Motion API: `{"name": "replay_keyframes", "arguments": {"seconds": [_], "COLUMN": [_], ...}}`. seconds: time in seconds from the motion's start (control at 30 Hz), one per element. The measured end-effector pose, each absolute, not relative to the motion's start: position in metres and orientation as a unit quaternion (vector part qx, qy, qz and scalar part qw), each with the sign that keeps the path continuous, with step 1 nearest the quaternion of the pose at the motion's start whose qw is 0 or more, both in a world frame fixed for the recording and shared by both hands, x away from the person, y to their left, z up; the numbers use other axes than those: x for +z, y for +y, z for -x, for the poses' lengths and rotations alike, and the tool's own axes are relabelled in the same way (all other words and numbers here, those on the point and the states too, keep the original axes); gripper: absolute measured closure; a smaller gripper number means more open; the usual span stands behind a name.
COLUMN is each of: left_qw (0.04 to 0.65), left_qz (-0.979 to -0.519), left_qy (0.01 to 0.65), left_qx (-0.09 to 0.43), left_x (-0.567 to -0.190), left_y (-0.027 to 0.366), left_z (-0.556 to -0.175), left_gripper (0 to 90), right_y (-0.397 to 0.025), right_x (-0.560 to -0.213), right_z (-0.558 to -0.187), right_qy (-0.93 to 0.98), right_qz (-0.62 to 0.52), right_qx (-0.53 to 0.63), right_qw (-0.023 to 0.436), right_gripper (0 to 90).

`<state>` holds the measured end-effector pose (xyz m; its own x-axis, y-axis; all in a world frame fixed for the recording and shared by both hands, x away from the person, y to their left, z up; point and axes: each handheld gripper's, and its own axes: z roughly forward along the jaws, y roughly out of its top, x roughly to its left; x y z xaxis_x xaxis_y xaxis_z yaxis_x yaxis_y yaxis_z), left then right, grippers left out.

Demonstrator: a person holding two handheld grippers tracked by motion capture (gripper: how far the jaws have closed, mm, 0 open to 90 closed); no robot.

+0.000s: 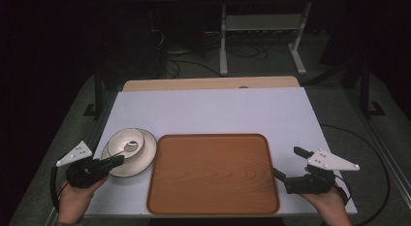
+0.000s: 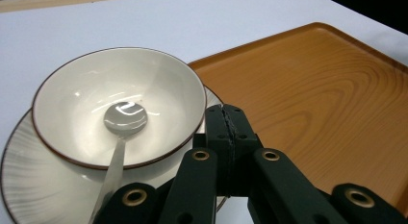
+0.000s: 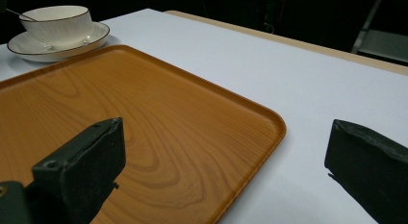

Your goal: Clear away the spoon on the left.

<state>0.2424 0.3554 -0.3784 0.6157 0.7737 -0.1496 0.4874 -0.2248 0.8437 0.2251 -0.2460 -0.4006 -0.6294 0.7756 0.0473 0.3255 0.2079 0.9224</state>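
Left claw (image 2: pixel 226 120) closed, empty, touching white ceramic bowl (image 1: pixel 126 141) at its 5 o'clock; nudge could tip steel spoon (image 2: pixel 126 117). Right claw (image 1: pixel 290 164) open.

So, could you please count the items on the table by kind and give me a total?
Tray: 1
Plate: 1
Bowl: 1
Spoon: 1
Total: 4
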Motion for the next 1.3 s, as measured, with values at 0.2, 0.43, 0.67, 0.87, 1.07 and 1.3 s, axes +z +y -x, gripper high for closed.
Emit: {"name": "replay_keyframes", "arguments": {"seconds": [0.2,0.43,0.67,0.87,1.07,1.3], "left_qw": [0.469,0.463,0.456,0.450,0.443,0.434], "left_qz": [-0.762,-0.758,-0.756,-0.753,-0.749,-0.746], "left_qy": [0.416,0.425,0.433,0.443,0.454,0.465], "left_qx": [0.160,0.173,0.181,0.187,0.191,0.196], "left_x": [-0.376,-0.374,-0.375,-0.376,-0.379,-0.383], "left_y": [0.362,0.369,0.375,0.380,0.386,0.390], "left_z": [-0.241,-0.240,-0.240,-0.241,-0.244,-0.251], "left_gripper": [90.0,90.0,90.0,90.0,90.0,90.0], "right_y": [-0.247,-0.247,-0.248,-0.248,-0.247,-0.247], "right_x": [-0.400,-0.400,-0.400,-0.400,-0.400,-0.400], "right_z": [-0.225,-0.225,-0.225,-0.225,-0.225,-0.226], "right_qy": [0.744,0.744,0.743,0.743,0.744,0.745], "right_qz": [-0.370,-0.371,-0.372,-0.372,-0.371,-0.370], "right_qx": [0.510,0.509,0.509,0.509,0.509,0.508], "right_qw": [0.224,0.224,0.224,0.224,0.224,0.224], "right_gripper": [0.0,0.0,0.0,0.0,0.0,0.0]}}
